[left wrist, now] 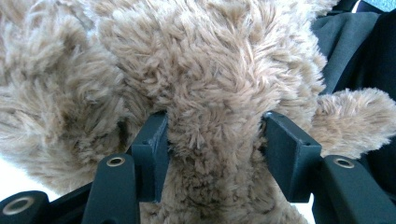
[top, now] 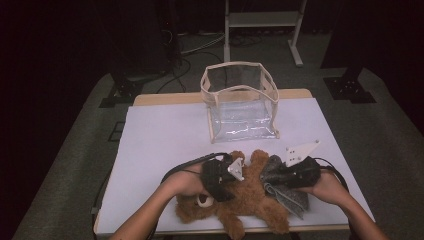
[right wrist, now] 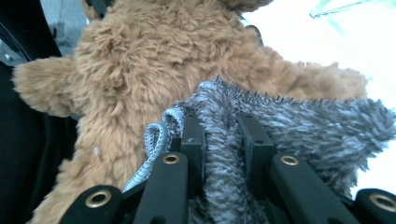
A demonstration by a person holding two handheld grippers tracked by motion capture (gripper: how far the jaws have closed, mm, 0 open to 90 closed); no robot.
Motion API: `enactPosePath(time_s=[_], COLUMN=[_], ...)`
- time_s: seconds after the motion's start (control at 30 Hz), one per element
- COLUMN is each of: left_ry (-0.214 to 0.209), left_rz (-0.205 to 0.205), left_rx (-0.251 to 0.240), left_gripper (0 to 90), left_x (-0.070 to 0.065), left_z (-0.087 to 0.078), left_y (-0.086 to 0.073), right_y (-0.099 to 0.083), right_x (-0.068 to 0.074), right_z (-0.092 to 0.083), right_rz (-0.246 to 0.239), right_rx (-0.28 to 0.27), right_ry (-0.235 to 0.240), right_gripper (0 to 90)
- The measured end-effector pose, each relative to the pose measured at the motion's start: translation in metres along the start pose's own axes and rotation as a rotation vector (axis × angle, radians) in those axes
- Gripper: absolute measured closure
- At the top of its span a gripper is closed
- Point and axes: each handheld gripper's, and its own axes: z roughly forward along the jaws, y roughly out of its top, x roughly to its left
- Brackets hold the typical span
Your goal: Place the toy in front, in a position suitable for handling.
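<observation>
Left claw (top: 231,176): positioned over the brown teddy bear (top: 245,202), near the front edge of the white surface (top: 165,135). Seen in the left gripper view (left wrist: 214,142) with jaws partly closed, pads pressed into the fur on both sides of a thick fold of plush; grip established on the bear. Left hand (top: 182,182) wrapped around the claw body, cable trailing leftward.

Teddy bear: lying flat, head toward the left front, limbs spread, one limb (left wrist: 355,119) visible beyond the right-hand pad.

Right claw (top: 272,180): just beside the bear's right flank, clamped on a grey fuzzy cloth (top: 287,192). Seen in the right gripper view (right wrist: 223,140) with jaws narrow, a bunched fold of the cloth (right wrist: 299,126) pinched between the pads, a hemmed loop hanging at the left pad. Cloth touching the bear (right wrist: 154,70). Right hand (top: 330,187) holding the claw body.

Clear bag (top: 240,102) with beige trim: upright, open at top, well apart from both claws, toward the far edge of the surface.
</observation>
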Motion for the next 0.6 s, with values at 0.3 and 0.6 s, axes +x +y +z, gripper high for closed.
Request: enactPosePath(time_s=[0.3, 0.6], left_ry=[0.006, 0.012], left_rz=[0.008, 0.011], left_rx=[-0.002, -0.001], left_gripper=[44.2, 44.3], left_x=[-0.005, -0.006], left_z=[0.001, 0.003], left_y=[-0.001, -0.001], right_y=[0.046, 0.012], right_x=[0.001, -0.022], right_z=[0.013, -0.004], right_rz=[-0.090, 0.023], right_rx=[-0.038, -0.001], right_ry=[0.034, 0.000], right_gripper=[74.1, 73.8])
